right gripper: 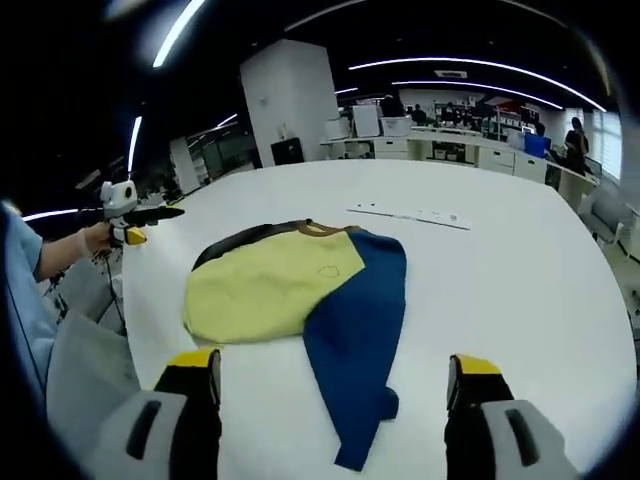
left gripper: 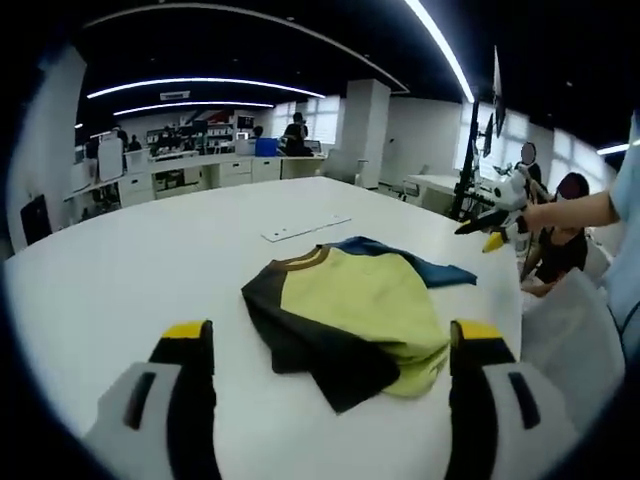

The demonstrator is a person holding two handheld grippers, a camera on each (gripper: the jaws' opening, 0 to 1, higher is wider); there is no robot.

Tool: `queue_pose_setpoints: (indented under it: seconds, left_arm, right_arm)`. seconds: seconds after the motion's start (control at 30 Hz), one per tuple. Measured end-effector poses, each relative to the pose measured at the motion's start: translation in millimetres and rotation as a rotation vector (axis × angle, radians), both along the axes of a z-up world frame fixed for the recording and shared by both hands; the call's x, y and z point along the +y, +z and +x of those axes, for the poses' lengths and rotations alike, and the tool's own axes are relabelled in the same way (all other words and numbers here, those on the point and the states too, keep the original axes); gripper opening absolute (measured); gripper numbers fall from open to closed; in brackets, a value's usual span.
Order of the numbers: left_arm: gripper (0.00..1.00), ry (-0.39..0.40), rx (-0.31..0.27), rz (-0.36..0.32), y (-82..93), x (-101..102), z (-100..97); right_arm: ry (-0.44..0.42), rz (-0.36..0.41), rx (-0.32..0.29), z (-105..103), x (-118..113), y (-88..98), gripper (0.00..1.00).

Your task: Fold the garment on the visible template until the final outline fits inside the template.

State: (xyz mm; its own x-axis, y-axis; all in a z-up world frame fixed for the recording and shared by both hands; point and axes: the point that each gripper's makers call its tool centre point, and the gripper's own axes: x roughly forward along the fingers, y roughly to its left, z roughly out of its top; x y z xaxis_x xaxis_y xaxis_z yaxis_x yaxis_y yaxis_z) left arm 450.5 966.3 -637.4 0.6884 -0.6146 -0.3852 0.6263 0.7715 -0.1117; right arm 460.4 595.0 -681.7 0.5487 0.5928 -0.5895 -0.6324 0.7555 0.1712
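Observation:
A yellow garment [left gripper: 360, 300] lies crumpled on the white table [left gripper: 130, 270], with a black sleeve [left gripper: 320, 355] toward me and a blue sleeve [left gripper: 430, 268] behind it. My left gripper [left gripper: 331, 331] is open just short of it, holding nothing. In the right gripper view the garment's yellow body [right gripper: 265, 285] is on the left and its blue sleeve [right gripper: 355, 340] runs toward me. My right gripper [right gripper: 332, 362] is open above that sleeve, holding nothing. A thin white strip [right gripper: 410, 215] lies beyond the garment. A hand holds each gripper off the table's side: right gripper [left gripper: 497, 218], left gripper [right gripper: 128, 215].
The table's edge [right gripper: 135, 320] curves close beside the garment, with the person's blue sleeve [right gripper: 20, 290] and pale clothing [right gripper: 85, 370] just outside it. A seated person [left gripper: 565, 235], a white pillar [right gripper: 290, 95] and office desks [left gripper: 200, 165] stand further off.

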Motion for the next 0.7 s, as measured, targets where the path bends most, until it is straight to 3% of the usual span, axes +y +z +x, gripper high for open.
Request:
queue_pose_setpoints:
  seconds: [0.27, 0.7]
  left_arm:
    - [0.94, 0.01, 0.011, -0.011, -0.6, 1, -9.2]
    - [0.92, 0.005, 0.017, -0.021, -2.3, -5, -10.3]
  right_arm:
    - [-0.024, -0.006, 0.009, -8, -11, -4.6, 0.91]
    - [-0.035, -0.045, 0.008, -20, -24, -17.3, 0.75]
